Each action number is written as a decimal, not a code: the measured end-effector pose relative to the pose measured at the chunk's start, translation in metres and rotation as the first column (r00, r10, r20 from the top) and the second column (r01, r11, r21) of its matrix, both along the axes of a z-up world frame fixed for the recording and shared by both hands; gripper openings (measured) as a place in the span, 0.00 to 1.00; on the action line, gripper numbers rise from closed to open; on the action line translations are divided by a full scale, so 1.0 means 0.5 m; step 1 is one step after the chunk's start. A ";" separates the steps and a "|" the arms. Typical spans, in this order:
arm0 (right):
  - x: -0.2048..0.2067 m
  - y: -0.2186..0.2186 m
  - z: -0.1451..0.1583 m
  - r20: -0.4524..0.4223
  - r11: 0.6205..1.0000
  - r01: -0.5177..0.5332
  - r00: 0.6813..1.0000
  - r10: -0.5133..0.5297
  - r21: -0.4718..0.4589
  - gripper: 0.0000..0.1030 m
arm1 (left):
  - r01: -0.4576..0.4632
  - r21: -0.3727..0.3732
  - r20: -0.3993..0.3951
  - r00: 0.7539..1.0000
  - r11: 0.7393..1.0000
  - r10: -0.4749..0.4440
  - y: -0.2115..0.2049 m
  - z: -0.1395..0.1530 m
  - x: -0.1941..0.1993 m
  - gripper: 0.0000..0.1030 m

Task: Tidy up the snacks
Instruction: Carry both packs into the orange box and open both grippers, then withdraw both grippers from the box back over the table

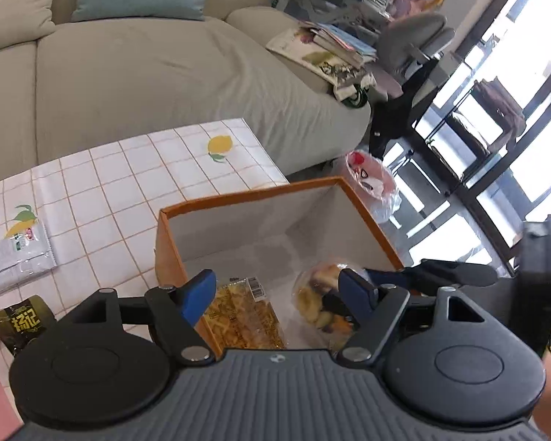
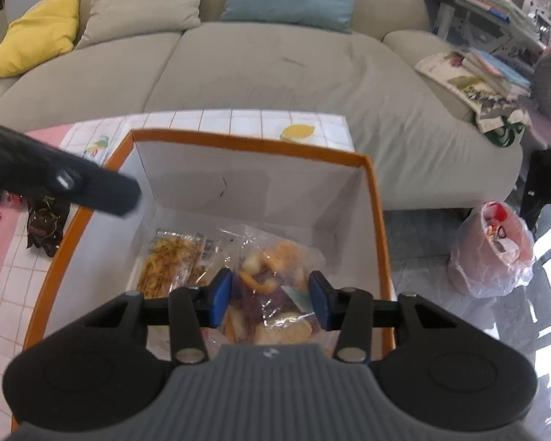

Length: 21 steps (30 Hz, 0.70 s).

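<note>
Two handheld grippers work over an orange-rimmed box point(image 2: 380, 220) with white inner walls. The right gripper point(image 2: 271, 303) reaches down into the box, its blue pads pinching a clear bag of mixed snacks point(image 2: 272, 286) that rests on the box floor. Just left of these jaws, a flat pack of yellow snack sticks point(image 2: 169, 261) lies inside the box. The left gripper point(image 1: 277, 292) hangs above the box's near-left edge, jaws spread wide with nothing between them; the stick pack shows below the gap. Left of its jaws, outside the box, a dark green packet point(image 1: 20, 321) and a white packet point(image 1: 14, 257) lie on the tiled tablecloth point(image 1: 128, 183). Beyond the table stands a beige sofa point(image 2: 275, 70); far right, a pink bin point(image 2: 494, 253) sits on the floor.
</note>
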State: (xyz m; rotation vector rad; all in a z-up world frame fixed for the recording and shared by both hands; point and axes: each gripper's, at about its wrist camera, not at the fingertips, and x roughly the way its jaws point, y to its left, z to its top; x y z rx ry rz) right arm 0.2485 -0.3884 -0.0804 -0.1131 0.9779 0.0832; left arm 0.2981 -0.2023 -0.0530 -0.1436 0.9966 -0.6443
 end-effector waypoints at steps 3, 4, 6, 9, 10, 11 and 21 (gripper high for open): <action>0.017 0.009 -0.015 -0.028 1.000 0.002 1.000 -0.002 -0.027 0.43 | -0.009 -0.003 -0.002 1.000 1.000 0.009 0.005 0.005 -0.005 0.86; 0.022 0.009 -0.020 -0.036 0.999 0.002 0.999 -0.003 -0.036 0.43 | -0.010 -0.003 -0.004 1.000 1.000 0.010 0.007 0.005 -0.008 0.86; 0.031 0.013 -0.029 -0.060 0.999 0.006 0.998 -0.009 -0.053 0.44 | -0.009 0.002 -0.007 1.000 1.000 0.009 0.009 0.007 -0.014 0.86; 0.031 0.017 -0.032 -0.081 0.998 0.002 0.997 -0.007 -0.063 0.47 | -0.010 0.000 -0.008 1.000 1.000 0.010 0.016 0.011 -0.026 0.86; 0.026 0.020 -0.029 -0.075 0.997 0.003 0.997 -0.009 -0.076 0.51 | -0.013 -0.002 -0.010 1.000 1.000 0.013 0.020 0.013 -0.030 0.86; 0.022 0.021 -0.024 -0.068 0.997 0.001 0.998 -0.006 -0.082 0.53 | -0.017 -0.004 -0.010 1.000 1.000 0.017 0.024 0.014 -0.034 0.86; -0.052 0.007 0.019 -0.112 0.997 0.048 0.992 -0.054 -0.060 0.34 | -0.058 -0.006 0.003 0.998 0.998 0.058 0.091 0.035 -0.118 0.86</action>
